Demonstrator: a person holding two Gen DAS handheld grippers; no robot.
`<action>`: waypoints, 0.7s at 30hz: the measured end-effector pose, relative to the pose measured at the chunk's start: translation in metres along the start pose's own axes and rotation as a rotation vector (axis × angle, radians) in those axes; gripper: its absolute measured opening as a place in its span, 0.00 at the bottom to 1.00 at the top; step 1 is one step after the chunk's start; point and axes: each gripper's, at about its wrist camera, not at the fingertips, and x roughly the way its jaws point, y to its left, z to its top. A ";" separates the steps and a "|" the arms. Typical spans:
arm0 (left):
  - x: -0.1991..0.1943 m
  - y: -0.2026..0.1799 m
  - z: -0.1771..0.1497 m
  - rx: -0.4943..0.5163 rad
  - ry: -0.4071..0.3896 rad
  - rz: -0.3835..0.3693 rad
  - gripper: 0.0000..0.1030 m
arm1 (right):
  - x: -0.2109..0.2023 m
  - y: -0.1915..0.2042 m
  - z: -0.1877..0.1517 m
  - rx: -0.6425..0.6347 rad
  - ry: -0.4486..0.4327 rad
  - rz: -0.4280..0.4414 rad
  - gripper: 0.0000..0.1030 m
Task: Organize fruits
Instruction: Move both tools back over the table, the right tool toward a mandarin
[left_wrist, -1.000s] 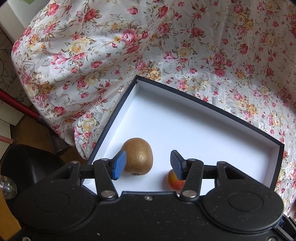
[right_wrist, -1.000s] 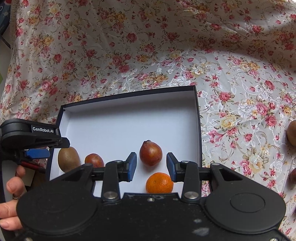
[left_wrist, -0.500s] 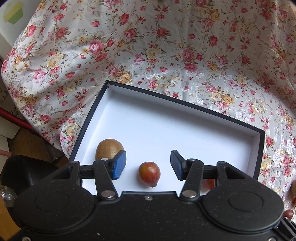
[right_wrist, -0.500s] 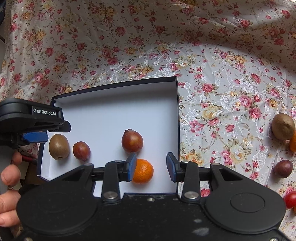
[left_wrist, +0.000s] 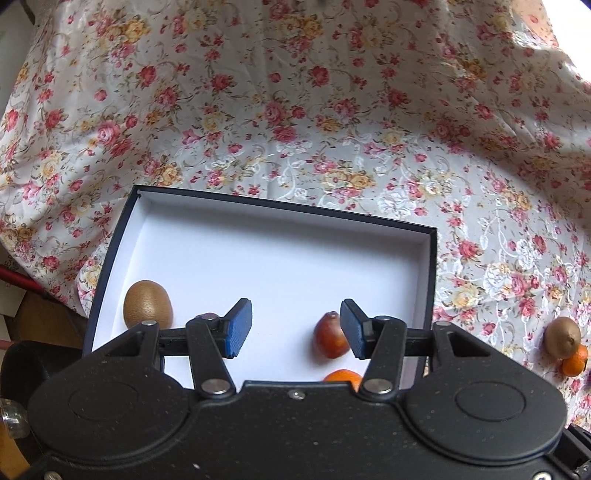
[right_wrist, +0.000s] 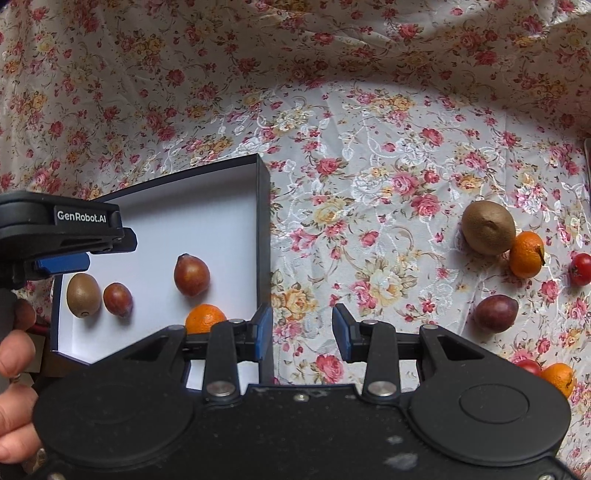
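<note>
Here the purple plum (right_wrist: 495, 313) lies right of the empty right hand-held gripper (right_wrist: 302, 338).

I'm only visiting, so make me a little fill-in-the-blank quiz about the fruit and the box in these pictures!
1. The box holds ___ fruits.
2. The kiwi on the cloth touches a fruit coloured ___.
3. The right gripper hovers with ___ between its jaws.
4. Inside the box, the kiwi lies nearest its ___ wall in the right wrist view.

Missing words: four; orange; nothing; left
</note>
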 end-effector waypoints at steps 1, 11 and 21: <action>-0.001 -0.006 -0.001 0.011 -0.001 -0.004 0.57 | -0.002 -0.005 -0.001 0.009 0.001 -0.005 0.38; -0.011 -0.075 -0.019 0.141 -0.007 -0.037 0.57 | -0.021 -0.058 -0.014 0.106 0.008 -0.050 0.38; -0.017 -0.137 -0.039 0.238 0.012 -0.088 0.57 | -0.036 -0.126 -0.030 0.258 0.033 -0.064 0.38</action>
